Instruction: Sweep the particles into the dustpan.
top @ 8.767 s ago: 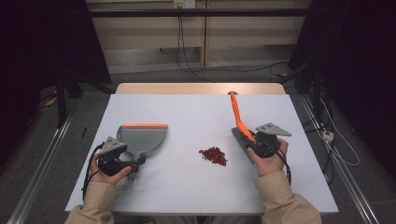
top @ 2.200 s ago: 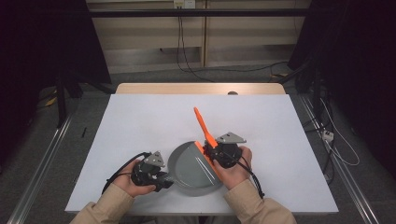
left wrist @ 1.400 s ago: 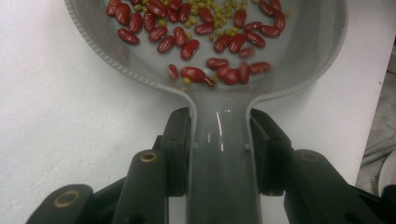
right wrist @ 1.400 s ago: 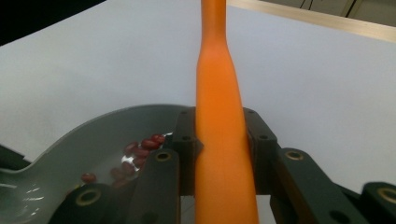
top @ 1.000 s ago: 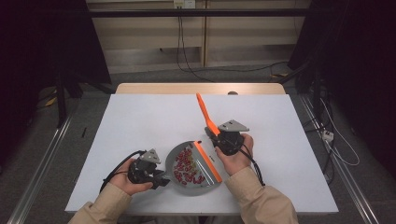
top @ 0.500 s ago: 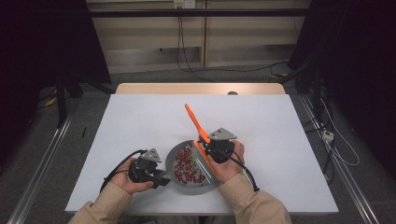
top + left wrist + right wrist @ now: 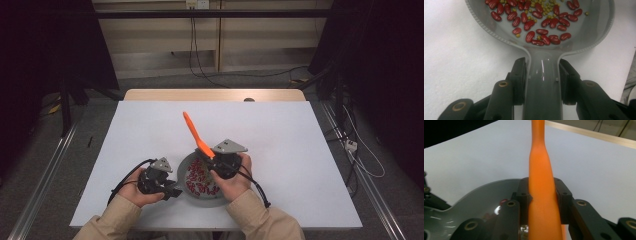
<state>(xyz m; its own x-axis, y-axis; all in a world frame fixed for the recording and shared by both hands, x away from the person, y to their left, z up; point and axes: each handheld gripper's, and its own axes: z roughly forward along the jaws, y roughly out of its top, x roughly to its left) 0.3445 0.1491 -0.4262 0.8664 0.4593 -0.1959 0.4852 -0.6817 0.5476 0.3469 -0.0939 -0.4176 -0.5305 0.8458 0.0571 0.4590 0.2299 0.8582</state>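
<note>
High view: I have the left gripper (image 7: 169, 189) clamped on the handle of the grey dustpan (image 7: 200, 197), which lies flat on the white table (image 7: 280, 145) near its front edge, between my two hands. The right gripper (image 7: 220, 167) sits over the right side of the pan and is closed on the orange brush handle (image 7: 196, 135), which slants up and away toward the far left. In the left gripper view, both jaws press the dustpan handle (image 7: 544, 85) from either side, and the pan holds red beans (image 7: 531, 25) mixed with smaller green ones (image 7: 541, 6). In the right gripper view, the jaws grip the brush handle (image 7: 541, 195) at its thick part; the bristle end is hidden below the gripper, so I cannot tell whether it touches the beans. I judge the main risk to be spillage: the beans lie loose in a shallow pan, so tilting it while lifting would send them over the open edge onto the table. A second risk is the brush flicking beans out if I draw it across the pan too fast. I can read no brand, label or writing on any item.
</note>
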